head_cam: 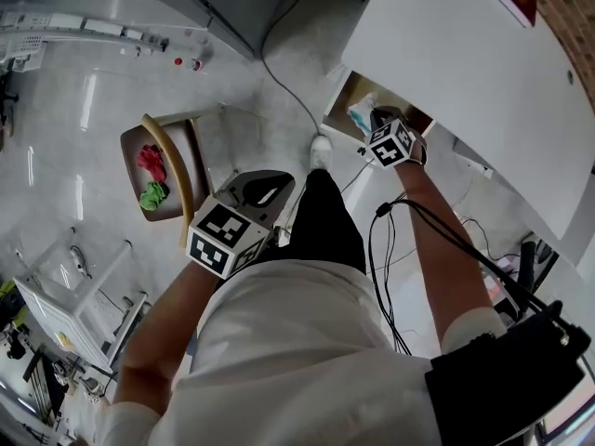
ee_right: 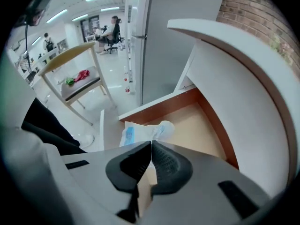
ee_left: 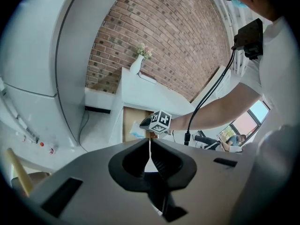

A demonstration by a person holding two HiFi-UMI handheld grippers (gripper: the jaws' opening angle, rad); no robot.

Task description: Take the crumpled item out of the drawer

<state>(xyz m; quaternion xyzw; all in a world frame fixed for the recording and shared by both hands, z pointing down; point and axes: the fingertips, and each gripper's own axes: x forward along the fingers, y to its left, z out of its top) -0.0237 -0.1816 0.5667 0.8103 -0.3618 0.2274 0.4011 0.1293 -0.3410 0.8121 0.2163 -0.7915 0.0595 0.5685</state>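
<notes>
Two claws, both closed. Head view: the right claw (head_cam: 376,124) reaches into the drawer (head_cam: 346,91) below the desk (head_cam: 465,63), while the left claw (head_cam: 274,191) hangs aside, out of the way. Left gripper view: it grips nothing. Right gripper view: the jaws seemingly pinch the crumpled item (ee_right: 143,131) at their tips, over the drawer's front.

Pale glossy floor (head_cam: 84,110), wooden chair (head_cam: 177,170), cable (head_cam: 279,74)
</notes>
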